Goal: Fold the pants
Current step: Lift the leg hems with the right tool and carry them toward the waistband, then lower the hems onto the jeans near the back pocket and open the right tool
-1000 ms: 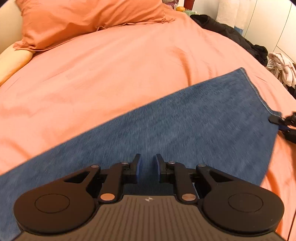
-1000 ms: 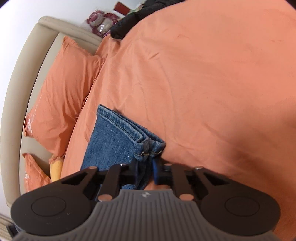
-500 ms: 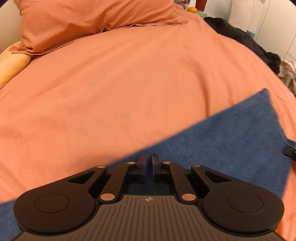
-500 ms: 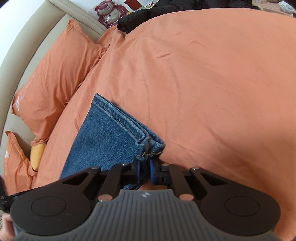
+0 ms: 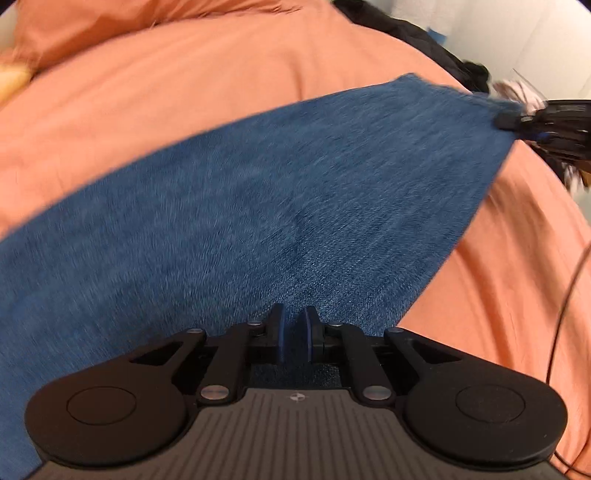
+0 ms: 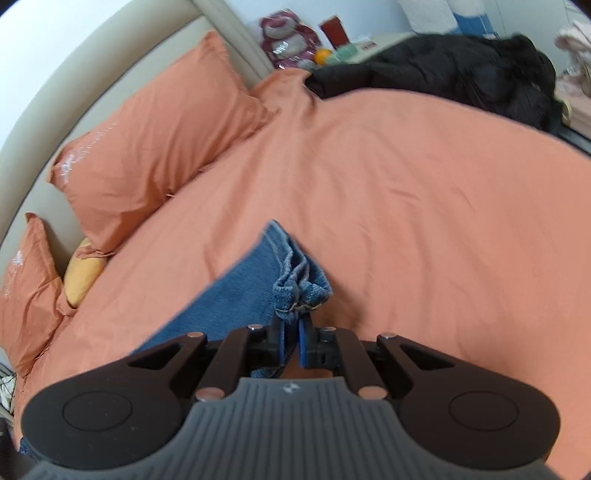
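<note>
The blue denim pants hang stretched over the orange bed. My left gripper is shut on the near edge of the pants. My right gripper is shut on the bunched hem corner of the pants, held above the sheet. The right gripper also shows in the left wrist view, pinching the far corner of the denim. The view is blurred by motion.
Two orange pillows and a yellow cushion lie by the beige headboard. A black jacket lies at the far bed edge. A pink plush toy and small items stand behind it.
Both grippers have lifted the pants off the bed. The hem corner has risen and swung toward the middle of the bed. Denim now fills more of the left wrist view.
</note>
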### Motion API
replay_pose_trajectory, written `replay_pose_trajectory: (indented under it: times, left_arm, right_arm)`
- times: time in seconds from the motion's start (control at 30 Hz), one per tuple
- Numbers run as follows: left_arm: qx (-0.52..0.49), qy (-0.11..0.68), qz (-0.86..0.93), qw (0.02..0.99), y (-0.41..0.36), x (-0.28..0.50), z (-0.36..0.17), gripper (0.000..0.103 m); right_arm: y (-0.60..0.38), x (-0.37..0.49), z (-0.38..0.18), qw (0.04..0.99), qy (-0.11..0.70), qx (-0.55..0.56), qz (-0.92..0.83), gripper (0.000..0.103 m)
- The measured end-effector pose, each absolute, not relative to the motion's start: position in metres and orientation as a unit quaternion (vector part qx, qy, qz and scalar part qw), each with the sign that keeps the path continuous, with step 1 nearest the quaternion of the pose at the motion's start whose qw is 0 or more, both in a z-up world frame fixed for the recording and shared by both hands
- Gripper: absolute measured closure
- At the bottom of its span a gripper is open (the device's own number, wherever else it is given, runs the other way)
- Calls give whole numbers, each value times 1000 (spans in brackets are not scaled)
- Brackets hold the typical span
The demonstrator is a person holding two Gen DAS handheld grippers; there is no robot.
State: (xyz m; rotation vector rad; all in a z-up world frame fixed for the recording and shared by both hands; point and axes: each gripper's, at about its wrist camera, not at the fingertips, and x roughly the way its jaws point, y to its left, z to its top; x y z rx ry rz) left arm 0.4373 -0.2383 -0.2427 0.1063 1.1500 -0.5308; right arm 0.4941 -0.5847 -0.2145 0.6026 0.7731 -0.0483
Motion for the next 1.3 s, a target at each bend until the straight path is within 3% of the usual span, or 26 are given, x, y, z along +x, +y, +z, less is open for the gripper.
replay_pose_trajectory:
  times: [0.4,0.63,0.83,1.07,1.3]
  left_arm:
    - [-32,509,-241,826,-150,379,-203,90]
    - [-5,484,-180,856,-68,353,-172,87]
    - [-2,461,-143,876,-4,333,-154,83]
    - [-40,463,-112,879,46,326,-161,83]
    - [-115,463,-115,871,81,320,-169,83]
  right_arm:
    - [-440,482,-56,950,298,57,71,101]
    - [-302,469,-22,947,288,-56,129,101]
    - [-198,458,-44,927,317,-76,187,101]
    - [-104,437,-127,882,394,-93,242,101]
    - [-55,391,-208,827,435,-232,270,96]
